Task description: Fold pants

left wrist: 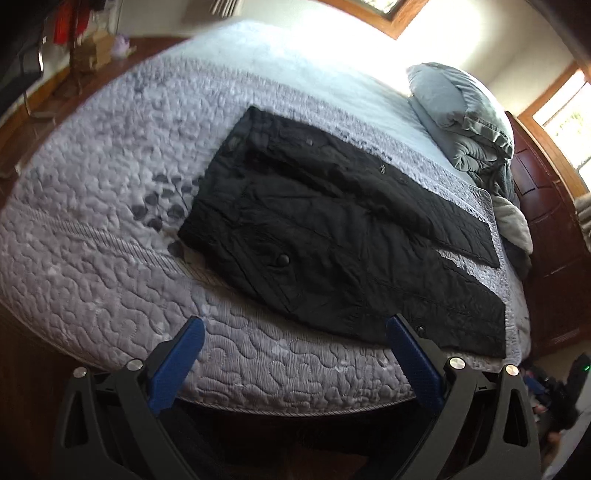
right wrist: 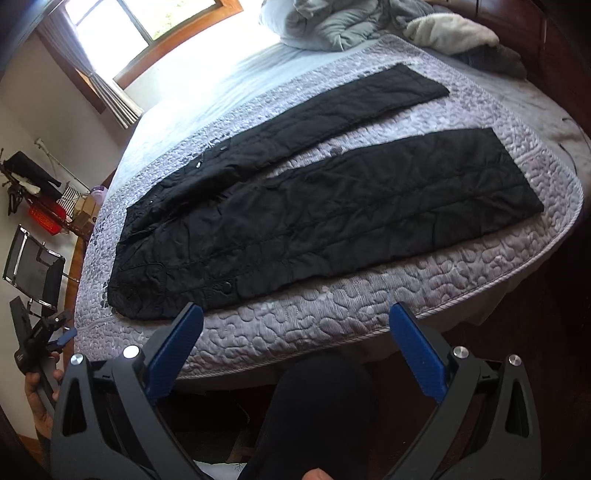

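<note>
Black pants (left wrist: 332,229) are laid flat on the quilt (left wrist: 110,229) of a bed, unfolded, w/ both legs spread apart in a narrow V. In the left wrist view the waist is seen at the left and the leg ends at the right; the near leg runs close to the near quilt edge, the far leg lies further back. A strip of quilt shows between the legs. A round button is seen on the near side by the hip.

The left gripper (left wrist: 295,328) is held over the near bed edge, released, blue fingers (left wrist: 177,365) wide apart, nothing between them. The right gripper (right wrist: 295,314) is likewise released, fingers (right wrist: 417,350) spread, held short of the pants (right wrist: 314,206), just before the near edge of the quilt (right wrist: 332,317).

Rumpled grey bedding (right wrist: 332,22) is piled at the far right end of the bed. A window (right wrist: 122,33) is seen far left in the right wrist view.
</note>
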Tool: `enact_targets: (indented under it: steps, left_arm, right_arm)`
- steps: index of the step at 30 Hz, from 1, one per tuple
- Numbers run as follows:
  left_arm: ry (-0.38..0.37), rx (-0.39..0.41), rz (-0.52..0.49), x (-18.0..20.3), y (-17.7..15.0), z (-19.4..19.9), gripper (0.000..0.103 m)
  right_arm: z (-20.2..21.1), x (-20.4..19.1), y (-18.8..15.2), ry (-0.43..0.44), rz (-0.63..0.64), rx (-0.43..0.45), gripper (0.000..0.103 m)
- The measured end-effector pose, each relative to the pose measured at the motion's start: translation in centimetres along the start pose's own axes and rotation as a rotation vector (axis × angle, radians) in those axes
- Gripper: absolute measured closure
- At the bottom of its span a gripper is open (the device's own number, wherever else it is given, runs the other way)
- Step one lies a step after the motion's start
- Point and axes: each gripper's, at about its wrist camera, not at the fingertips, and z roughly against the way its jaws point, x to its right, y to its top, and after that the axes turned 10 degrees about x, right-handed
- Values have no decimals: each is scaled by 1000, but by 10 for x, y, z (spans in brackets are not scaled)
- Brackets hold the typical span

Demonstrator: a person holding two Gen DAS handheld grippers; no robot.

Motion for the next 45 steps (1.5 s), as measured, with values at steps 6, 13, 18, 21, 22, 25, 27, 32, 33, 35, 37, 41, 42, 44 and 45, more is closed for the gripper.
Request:
enact_targets:
  steps: [6, 13, 18, 21, 22, 25, 27, 32, 33, 35, 37, 41, 42, 44, 45]
  left_arm:
    - [-76, -45, 240, -71, 36, -70, 4]
    - [-72, -153, 421, -96, 36, -130, 4]
    - [-8, -155, 343, -77, 35, -142, 38]
    - [34, -138, 349, -80, 32, -143, 50]
    - [36, -132, 353, -81, 32, -142, 55]
    - [39, -123, 347, -85, 32, -142, 58]
    - [48, -125, 341, -87, 31, -143, 57]
    - [51, -109, 367, -83, 30, -147, 42]
    - [60, -105, 360, -79, 30, -149, 42]
    - [87, -95, 350, -75, 31, -149, 42]
    - [120, -79, 351, -73, 30, -148, 52]
    - [123, -12, 422, -81, 26, -138, 78]
    - [120, 14, 449, -84, 25, -134, 86]
    - [151, 80, 461, -88, 26, -121, 90]
    - [166, 111, 480, -94, 27, -114, 90]
  right_arm:
    - [-50, 34, -14, 0, -117, -98, 2]
    - [-76, 62, -10, 12, -186, -107, 2]
    - [-91, 92, -4, 13, -257, -102, 2]
    - [-94, 130, 2, 33, -371, -68, 3]
    - [-92, 146, 6, 31, -400, -44, 3]
    - [-86, 205, 23, -31, -492, 36, 4]
    - [-81, 253, 33, -66, -601, 95, 5]
    - [-86, 343, 46, -76, -816, 157, 7]
    - [-89, 354, 46, -67, -860, 160, 7]
    - [-93, 369, 48, -39, -894, 181, 6]
    - [-96, 375, 54, -29, -882, 194, 7]
    - [-109, 380, 59, 16, -861, 179, 84]
    - [-112, 377, 58, 38, -877, 174, 85]
    - [-113, 361, 58, 48, -847, 161, 88]
    - [-116, 353, 59, 61, -837, 149, 88]
